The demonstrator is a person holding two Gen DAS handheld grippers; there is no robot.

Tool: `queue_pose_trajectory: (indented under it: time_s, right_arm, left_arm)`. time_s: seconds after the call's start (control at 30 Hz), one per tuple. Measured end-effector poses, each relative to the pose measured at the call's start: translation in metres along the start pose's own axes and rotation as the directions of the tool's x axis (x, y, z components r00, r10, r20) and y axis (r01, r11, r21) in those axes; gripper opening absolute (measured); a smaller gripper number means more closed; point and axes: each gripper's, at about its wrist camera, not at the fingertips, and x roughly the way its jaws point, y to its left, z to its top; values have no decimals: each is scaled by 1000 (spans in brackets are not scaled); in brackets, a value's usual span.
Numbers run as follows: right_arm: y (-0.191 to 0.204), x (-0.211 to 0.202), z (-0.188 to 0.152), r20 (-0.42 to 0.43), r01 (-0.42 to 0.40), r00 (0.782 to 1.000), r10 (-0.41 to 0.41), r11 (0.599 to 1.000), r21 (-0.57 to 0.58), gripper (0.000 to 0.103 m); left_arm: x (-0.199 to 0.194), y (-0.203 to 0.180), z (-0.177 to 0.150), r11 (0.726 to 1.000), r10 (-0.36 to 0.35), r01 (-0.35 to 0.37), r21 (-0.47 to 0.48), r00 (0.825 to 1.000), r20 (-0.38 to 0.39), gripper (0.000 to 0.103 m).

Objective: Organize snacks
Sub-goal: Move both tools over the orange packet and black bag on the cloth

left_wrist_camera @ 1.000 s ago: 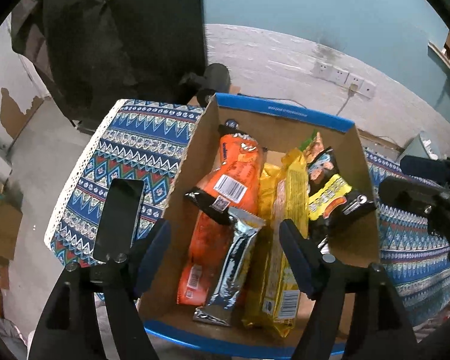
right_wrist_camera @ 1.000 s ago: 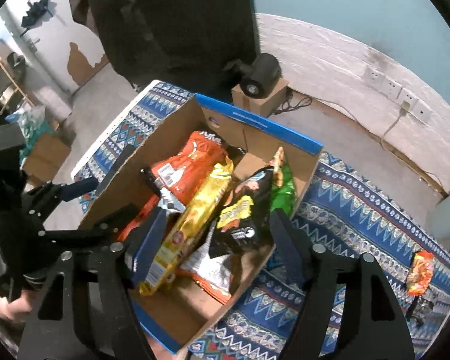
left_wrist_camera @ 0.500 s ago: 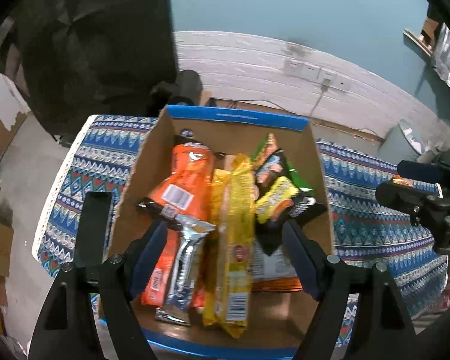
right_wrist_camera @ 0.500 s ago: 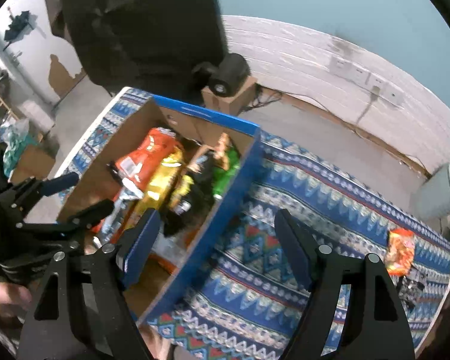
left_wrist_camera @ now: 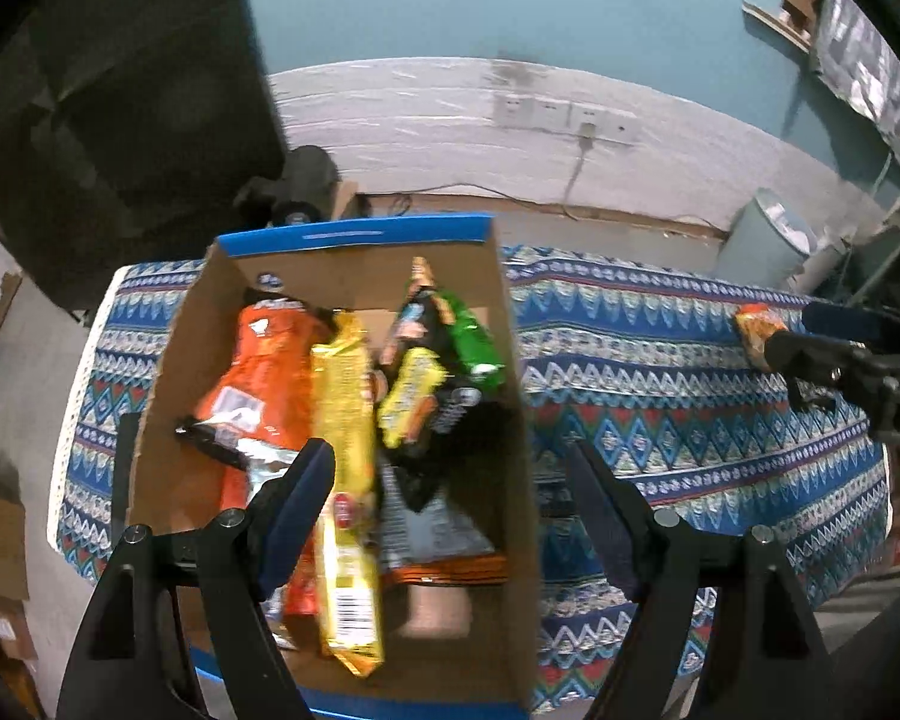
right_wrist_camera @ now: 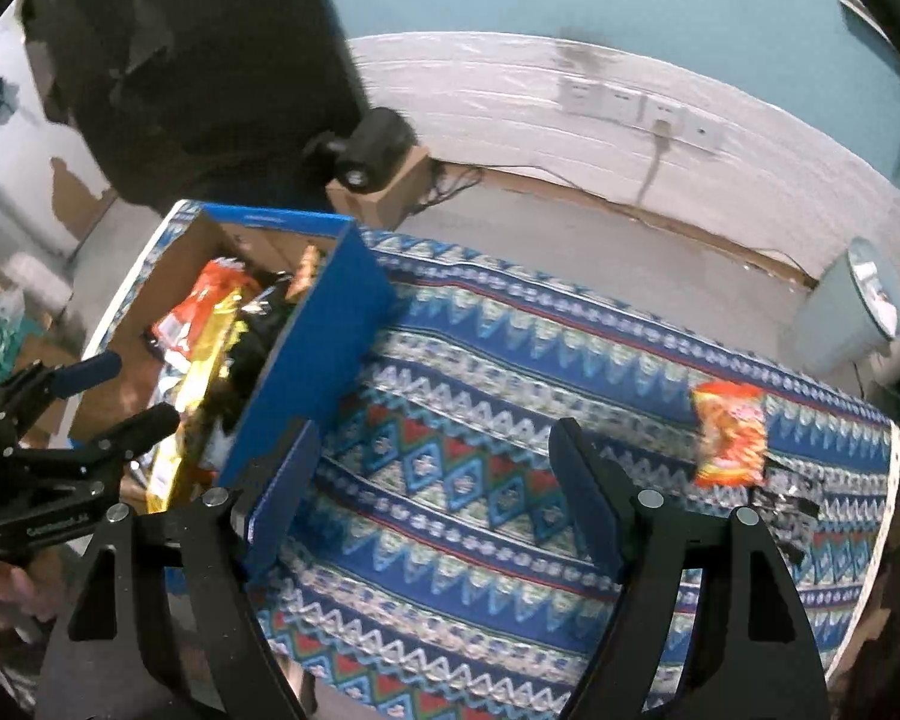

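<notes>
A blue-edged cardboard box [left_wrist_camera: 354, 276] on the patterned tablecloth holds several snack packs: an orange bag [left_wrist_camera: 261, 372], a long yellow pack [left_wrist_camera: 345, 480], a black-and-yellow bag [left_wrist_camera: 426, 402] and a green one [left_wrist_camera: 471, 342]. The box [right_wrist_camera: 324, 348] also shows at the left of the right wrist view. My left gripper [left_wrist_camera: 450, 498] is open and empty above the box's right side. My right gripper [right_wrist_camera: 432, 486] is open and empty over bare cloth to the right of the box. A loose orange snack bag [right_wrist_camera: 729, 435] lies near the table's far right; it also shows in the left wrist view [left_wrist_camera: 756, 330].
The tablecloth [right_wrist_camera: 510, 420] covers the table between the box and the loose bag. A dark crumpled wrapper [right_wrist_camera: 783, 498] lies beside the orange bag. A grey bin [right_wrist_camera: 852, 312] stands on the floor beyond the table's right end. A black device on a small carton [right_wrist_camera: 372, 162] sits behind the table.
Both grippers have swung to the right. The right gripper has moved off the box and is over the cloth, with the loose orange bag closer. Both stayed open and empty.
</notes>
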Motion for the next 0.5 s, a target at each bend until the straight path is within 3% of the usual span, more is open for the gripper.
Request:
queue_pose_trajectory:
  time_s: [0.5]
  right_arm:
    - [-92,-28,-33,6,71,997,-72,991,110,78]
  left_arm:
    - [12,-80,9,989,-39,43,138,999,-29,80]
